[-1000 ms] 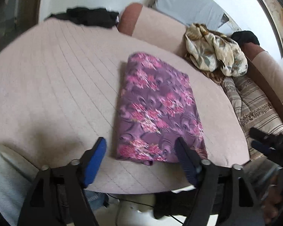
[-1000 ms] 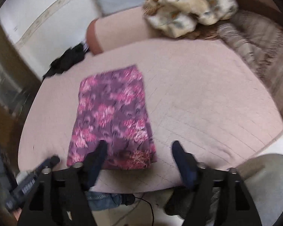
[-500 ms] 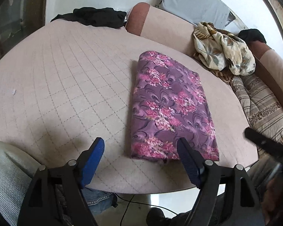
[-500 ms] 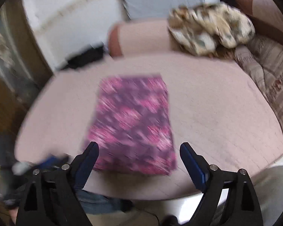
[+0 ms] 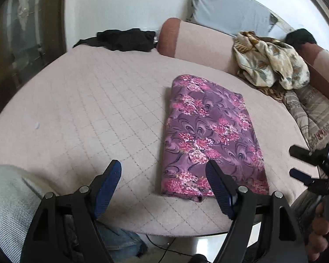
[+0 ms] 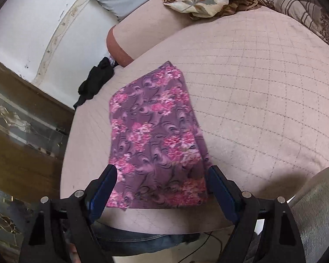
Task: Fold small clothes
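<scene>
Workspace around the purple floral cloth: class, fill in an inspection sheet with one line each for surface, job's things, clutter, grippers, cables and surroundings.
Surface: pink quilted table cover, flat.
Job's things: purple floral cloth, folded into a long rectangle, lying flat near the front edge.
Clutter: black garment at the far edge; cream floral bundle on the sofa.
Grippers: left gripper open, holding nothing; right gripper open, its fingers either side of the cloth's near end.
Cables: thin dark cable on the floor below the table.
Surroundings: sofa, grey cushion, white wall.
</scene>
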